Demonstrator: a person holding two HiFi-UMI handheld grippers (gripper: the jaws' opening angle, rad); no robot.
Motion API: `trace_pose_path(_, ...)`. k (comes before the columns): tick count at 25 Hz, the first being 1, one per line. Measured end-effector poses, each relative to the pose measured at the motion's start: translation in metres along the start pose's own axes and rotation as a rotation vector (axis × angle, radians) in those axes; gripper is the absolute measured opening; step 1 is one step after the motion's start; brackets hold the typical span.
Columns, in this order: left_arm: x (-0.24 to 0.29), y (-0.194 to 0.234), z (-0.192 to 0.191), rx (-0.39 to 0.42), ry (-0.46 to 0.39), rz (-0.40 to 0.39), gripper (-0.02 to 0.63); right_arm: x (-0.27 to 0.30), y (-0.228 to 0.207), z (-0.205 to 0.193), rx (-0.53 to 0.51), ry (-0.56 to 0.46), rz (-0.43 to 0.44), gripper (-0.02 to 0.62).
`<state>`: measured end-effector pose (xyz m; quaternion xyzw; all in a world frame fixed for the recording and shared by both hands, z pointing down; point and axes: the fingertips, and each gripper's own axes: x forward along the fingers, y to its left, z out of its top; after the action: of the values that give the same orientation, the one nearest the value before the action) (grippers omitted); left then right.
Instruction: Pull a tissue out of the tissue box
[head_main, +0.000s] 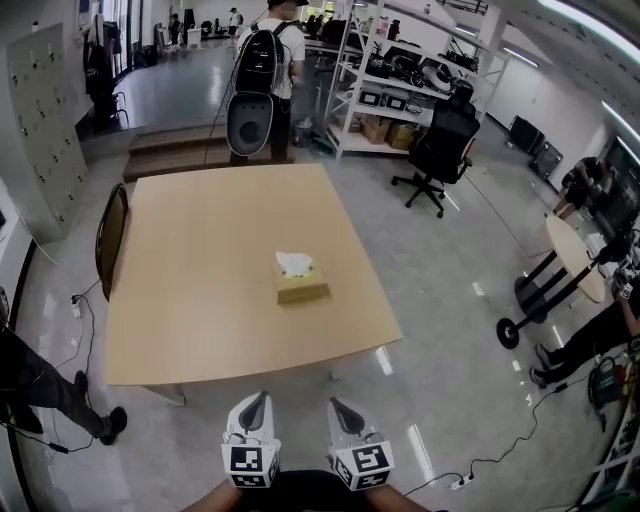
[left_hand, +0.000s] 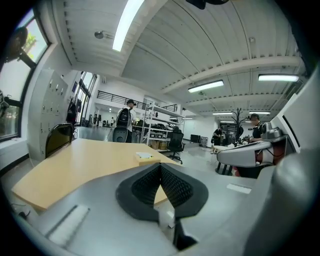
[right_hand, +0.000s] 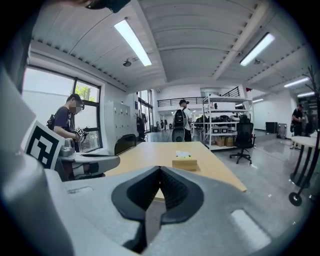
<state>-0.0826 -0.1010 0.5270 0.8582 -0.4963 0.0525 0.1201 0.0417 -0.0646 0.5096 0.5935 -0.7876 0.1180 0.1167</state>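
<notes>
The grey left gripper (head_main: 261, 398) and right gripper (head_main: 337, 404) hang pressed together, empty, because the tan cardboard tissue box (head_main: 301, 286) lies well ahead at twelve o'clock.

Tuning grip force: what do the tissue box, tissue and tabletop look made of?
Tissue box: likely cardboard, tan, matte, crisp edges.
Tissue: thin white paper, crumpled, standing out of the top.
Tabletop: light wood-look, probably laminate; smooth, even, no visible grain.
</notes>
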Motion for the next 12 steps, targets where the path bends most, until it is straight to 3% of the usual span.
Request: trace_pose_path(12,0.03,0.046,0.029,-0.027,-0.04,-0.014,0.018,0.054,0.008,0.023,-0.038,-0.011,-0.043,-0.009)
